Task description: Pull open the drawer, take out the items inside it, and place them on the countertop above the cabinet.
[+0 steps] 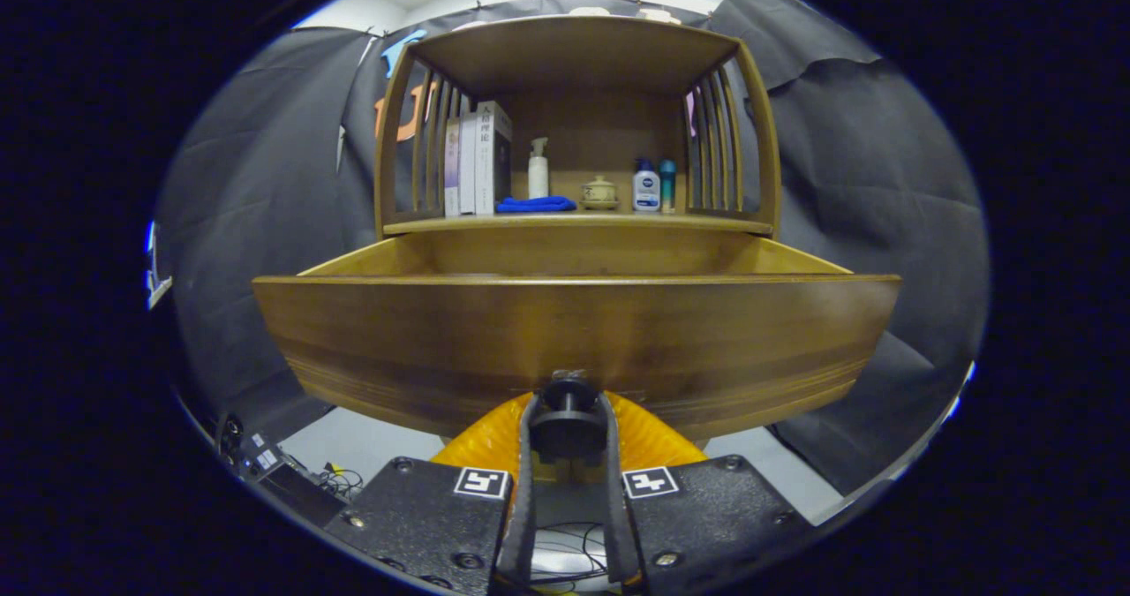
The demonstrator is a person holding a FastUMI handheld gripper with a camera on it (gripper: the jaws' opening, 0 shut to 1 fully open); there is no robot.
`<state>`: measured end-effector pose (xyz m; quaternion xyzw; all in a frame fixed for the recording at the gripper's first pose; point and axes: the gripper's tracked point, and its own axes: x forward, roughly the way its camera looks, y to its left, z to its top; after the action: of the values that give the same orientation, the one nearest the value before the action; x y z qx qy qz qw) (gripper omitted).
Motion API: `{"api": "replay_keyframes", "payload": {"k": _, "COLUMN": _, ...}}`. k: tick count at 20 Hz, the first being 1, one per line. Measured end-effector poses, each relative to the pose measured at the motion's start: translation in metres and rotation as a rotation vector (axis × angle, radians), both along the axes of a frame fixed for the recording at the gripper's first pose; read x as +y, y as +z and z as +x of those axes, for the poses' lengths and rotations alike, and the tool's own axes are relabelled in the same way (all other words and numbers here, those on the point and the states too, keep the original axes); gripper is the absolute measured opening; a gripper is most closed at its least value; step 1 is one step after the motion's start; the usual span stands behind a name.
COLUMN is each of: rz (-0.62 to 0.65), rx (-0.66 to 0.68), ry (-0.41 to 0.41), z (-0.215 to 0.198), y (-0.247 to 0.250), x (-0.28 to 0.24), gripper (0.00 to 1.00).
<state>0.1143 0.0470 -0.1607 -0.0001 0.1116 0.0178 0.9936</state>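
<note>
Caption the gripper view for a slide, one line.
Hand-held gripper shut on the drawer knob, the wooden drawer pulled open below a countertop holding books, bottles and a blue cloth.

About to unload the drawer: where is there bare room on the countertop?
Bare wood between green-capped bottle and right slats. Crowded from white books across folded blue cloth to lidded ceramic pot. Claw grips drawer's dark knob.

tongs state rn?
Tongs: shut on the drawer knob, drawer pulled open.
</note>
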Motion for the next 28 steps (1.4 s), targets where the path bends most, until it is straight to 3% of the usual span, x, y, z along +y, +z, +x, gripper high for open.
{"api": "replay_keyframes", "payload": {"k": 4, "rz": -0.004, "rx": 0.000, "ry": -0.001, "z": -0.003, "y": -0.001, "x": -0.003, "gripper": 0.34}}
{"api": "replay_keyframes", "payload": {"k": 8, "rz": -0.002, "rx": -0.009, "ry": 0.016, "z": -0.010, "y": 0.001, "x": -0.006, "gripper": 0.45}}
{"api": "replay_keyframes", "payload": {"k": 13, "rz": 0.003, "rx": -0.053, "ry": -0.018, "z": -0.044, "y": 0.039, "x": -0.039, "gripper": 1.00}}
{"api": "replay_keyframes", "payload": {"k": 20, "rz": 0.025, "rx": -0.141, "ry": -0.041, "z": -0.047, "y": 0.144, "x": -0.071, "gripper": 1.00}}
{"api": "replay_keyframes", "payload": {"k": 25, "rz": 0.021, "rx": -0.165, "ry": 0.008, "z": -0.003, "y": 0.211, "x": -0.058, "gripper": 1.00}}
{"api": "replay_keyframes", "payload": {"k": 28, "rz": 0.027, "rx": -0.091, "ry": 0.064, "z": 0.036, "y": 0.228, "x": -0.040, "gripper": 1.00}}
